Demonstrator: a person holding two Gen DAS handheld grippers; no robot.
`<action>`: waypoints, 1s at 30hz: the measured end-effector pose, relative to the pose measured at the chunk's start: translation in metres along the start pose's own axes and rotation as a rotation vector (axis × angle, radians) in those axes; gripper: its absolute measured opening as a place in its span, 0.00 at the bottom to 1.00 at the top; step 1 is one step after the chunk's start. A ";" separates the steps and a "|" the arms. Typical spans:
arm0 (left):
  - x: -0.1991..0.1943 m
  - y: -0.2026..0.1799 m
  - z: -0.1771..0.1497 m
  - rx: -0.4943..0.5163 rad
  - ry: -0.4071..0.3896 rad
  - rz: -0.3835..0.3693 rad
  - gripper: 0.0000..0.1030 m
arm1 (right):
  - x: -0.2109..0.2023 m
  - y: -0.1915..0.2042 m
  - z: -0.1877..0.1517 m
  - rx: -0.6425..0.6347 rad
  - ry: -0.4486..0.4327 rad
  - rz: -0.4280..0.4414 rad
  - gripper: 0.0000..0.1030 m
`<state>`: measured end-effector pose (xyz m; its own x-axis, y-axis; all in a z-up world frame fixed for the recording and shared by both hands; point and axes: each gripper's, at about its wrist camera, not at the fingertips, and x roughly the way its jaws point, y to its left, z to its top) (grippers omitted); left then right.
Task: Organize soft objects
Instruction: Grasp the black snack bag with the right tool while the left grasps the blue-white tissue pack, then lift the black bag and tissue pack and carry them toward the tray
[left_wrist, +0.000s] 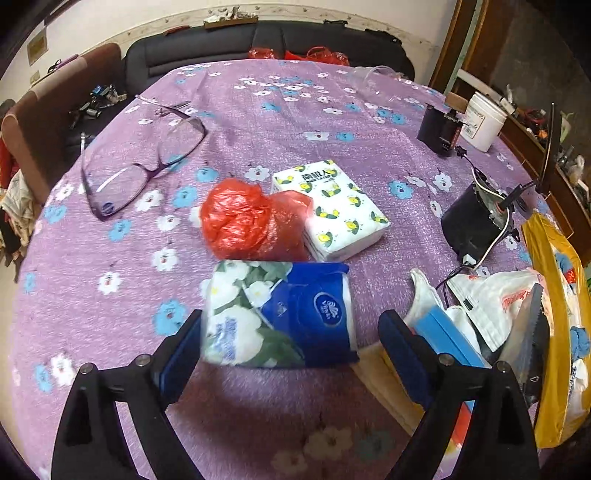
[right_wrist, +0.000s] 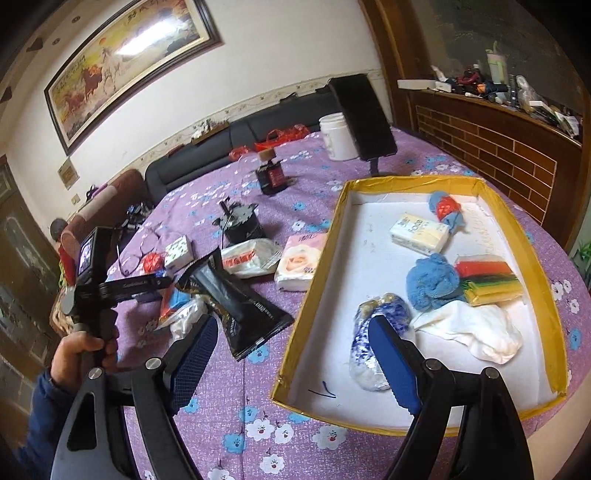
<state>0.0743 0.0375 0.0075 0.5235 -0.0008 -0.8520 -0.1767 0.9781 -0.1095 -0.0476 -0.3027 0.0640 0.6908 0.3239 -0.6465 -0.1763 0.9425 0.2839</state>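
Two grippers: both are seen with jaws spread wide.
Left gripper (left_wrist: 290, 345): a blue-and-white tissue pack (left_wrist: 280, 314) lies between its pads; whether the left pad touches it cannot be told, the right pad stands clear.
Right gripper (right_wrist: 295, 365): nothing is held; it hangs over the near corner of the gold-rimmed tray (right_wrist: 317, 306).
Beyond the pack: a red plastic bag (left_wrist: 251, 219) and a lemon-print tissue pack (left_wrist: 332, 206) are touching.
Tray contents: blue cloth (right_wrist: 432, 280), white cloth (right_wrist: 472, 328).
Surface: purple floral tablecloth (left_wrist: 110, 295).
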 end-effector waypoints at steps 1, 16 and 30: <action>0.000 0.001 -0.002 0.003 -0.009 0.009 0.81 | 0.002 0.002 0.001 -0.008 0.009 0.004 0.85; -0.033 0.017 -0.001 -0.009 -0.132 -0.139 0.70 | 0.125 0.075 0.029 -0.365 0.329 -0.010 0.77; -0.050 0.009 -0.007 0.014 -0.163 -0.204 0.70 | 0.075 0.087 -0.008 -0.203 0.326 0.133 0.17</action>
<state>0.0407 0.0447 0.0457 0.6750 -0.1655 -0.7190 -0.0429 0.9640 -0.2622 -0.0164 -0.1956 0.0346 0.3997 0.4224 -0.8135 -0.4069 0.8770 0.2555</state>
